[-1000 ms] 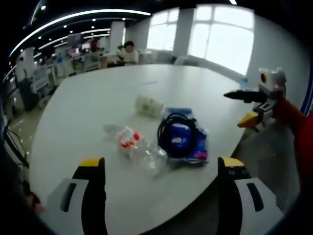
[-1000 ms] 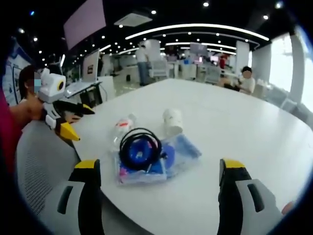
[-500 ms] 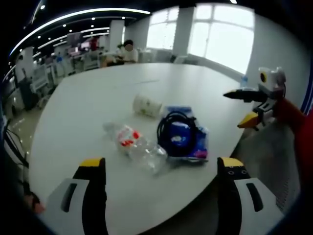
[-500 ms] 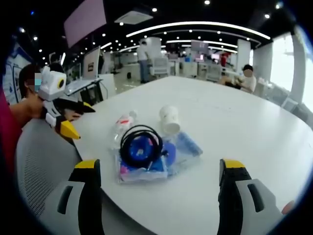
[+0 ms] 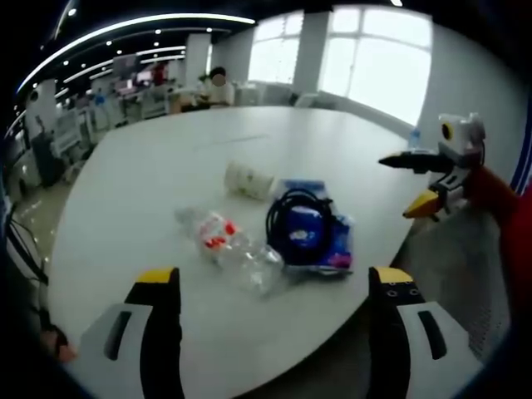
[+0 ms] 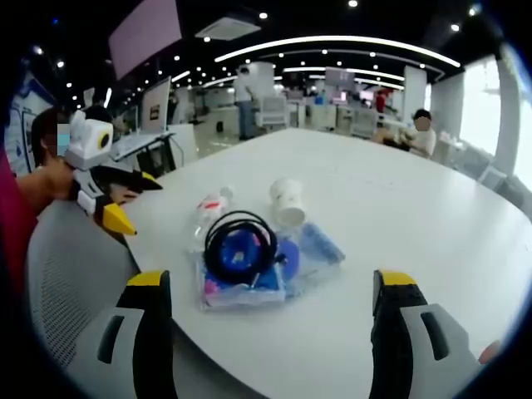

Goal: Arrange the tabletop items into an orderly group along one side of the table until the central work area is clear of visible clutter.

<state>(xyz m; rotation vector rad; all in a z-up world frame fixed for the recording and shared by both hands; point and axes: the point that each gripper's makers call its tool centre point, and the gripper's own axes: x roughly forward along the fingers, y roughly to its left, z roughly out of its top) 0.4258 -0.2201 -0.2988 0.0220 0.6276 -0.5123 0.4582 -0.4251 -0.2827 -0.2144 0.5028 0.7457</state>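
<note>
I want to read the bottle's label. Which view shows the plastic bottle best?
The left gripper view: the plastic bottle lies whole and unobstructed nearest the camera. In the right gripper view the bottle is partly hidden behind the cable coil.

two hand-held grippers, alike in build. left gripper (image 5: 274, 332) in its own view: two broad light-grey jaws, each with a dark slot along its length, a black inner face and a yellow cap at the tip. right gripper (image 6: 273, 332) in its own view: same grey jaws, same dark slots, same yellow caps over black. seen from across in the other's view (image 5: 420, 183) (image 6: 125, 204): white body on top, slim black finger above, yellow pointed finger below. red sleeve (image 5: 499, 195) behind the right gripper, dark red sleeve (image 6: 12, 233) behind the left.
</note>
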